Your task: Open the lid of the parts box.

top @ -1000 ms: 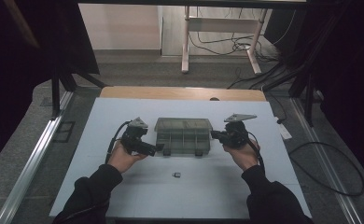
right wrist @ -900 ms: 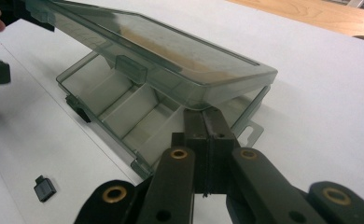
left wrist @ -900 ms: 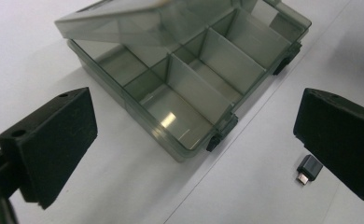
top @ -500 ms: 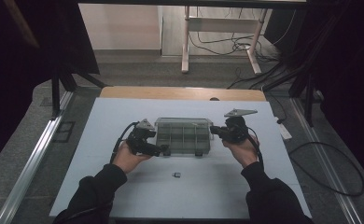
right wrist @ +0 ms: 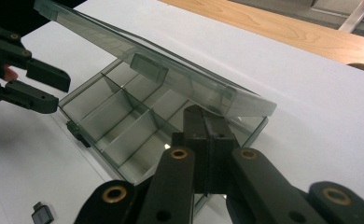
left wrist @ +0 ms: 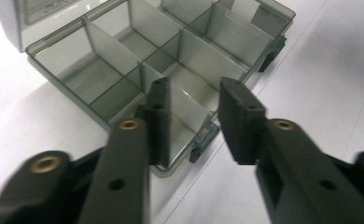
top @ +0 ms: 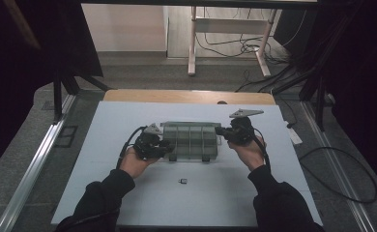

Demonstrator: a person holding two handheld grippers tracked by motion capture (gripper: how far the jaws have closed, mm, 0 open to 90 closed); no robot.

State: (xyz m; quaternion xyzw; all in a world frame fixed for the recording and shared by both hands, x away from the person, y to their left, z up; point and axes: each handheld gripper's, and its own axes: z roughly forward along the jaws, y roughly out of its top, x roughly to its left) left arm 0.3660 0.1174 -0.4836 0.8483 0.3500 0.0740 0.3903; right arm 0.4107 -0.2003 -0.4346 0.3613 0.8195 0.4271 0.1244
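High view, left to right. Left gripper (top: pixel 165 146): jaws apart, nothing between them, at the left end of the box, one jaw over its front corner compartment in the left gripper view. Box (top: pixel 190 140): smoky clear plastic, divided into compartments, all empty as far as they show, at mid worktop (top: pixel 104 125) nearer the far edge. Lid (right wrist: pixel 171 70): raised partway on its far hinge, unsupported as far as can be told. Right gripper (top: pixel 221 131): jaws together at the box's right end wall; whether they pinch the wall cannot be told. Small dark part (top: pixel 182 181): loose, toward the near edge. Risks: lid may drop shut on a jaw; light box may slide or tip if pushed from one end.
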